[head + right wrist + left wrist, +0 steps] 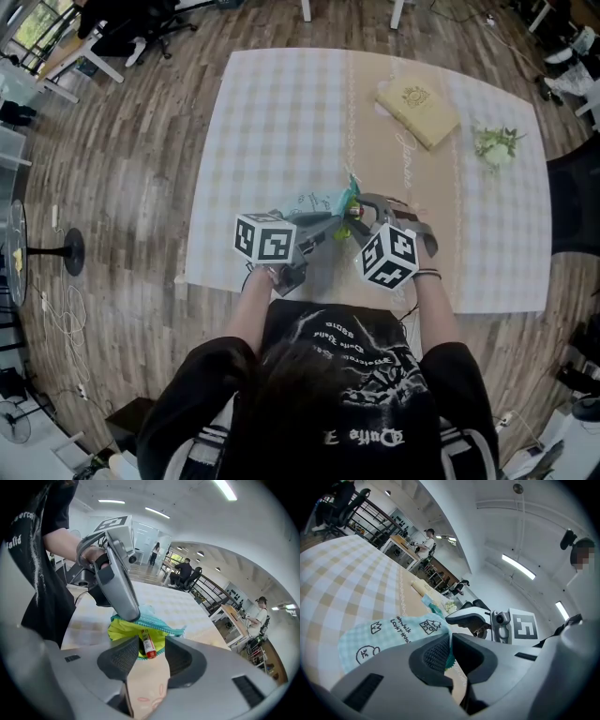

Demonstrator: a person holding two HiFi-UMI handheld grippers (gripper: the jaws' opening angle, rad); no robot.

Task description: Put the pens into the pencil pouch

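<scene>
A square bench (281,122) covered in a pale checked cloth stands on a wood-plank floor, with a tan runner (398,178) crossing it from the far edge to the near one. The person stands at the near edge, holding both grippers over the runner.

The left gripper (451,653) points nearly level. Its fingers (436,656) are pressed together on the rim of the soft teal fabric pencil pouch (393,634), which is printed with small black doodles and lettering. The right gripper (149,656) tilts steeply down at the pouch mouth. Its fingers (119,656) are spread and grip nothing.

A cream hardcover book (417,112) lies well apart on the far side of the runner. The pouch lies on the bench between the two grippers, its mouth held open so the yellow-green lining shows. A small sprig of white flowers (497,145) lies near the book. A slim pen with a red end (147,644) pokes out of the pouch mouth. Its tip lies between the right fingers without touching either.
</scene>
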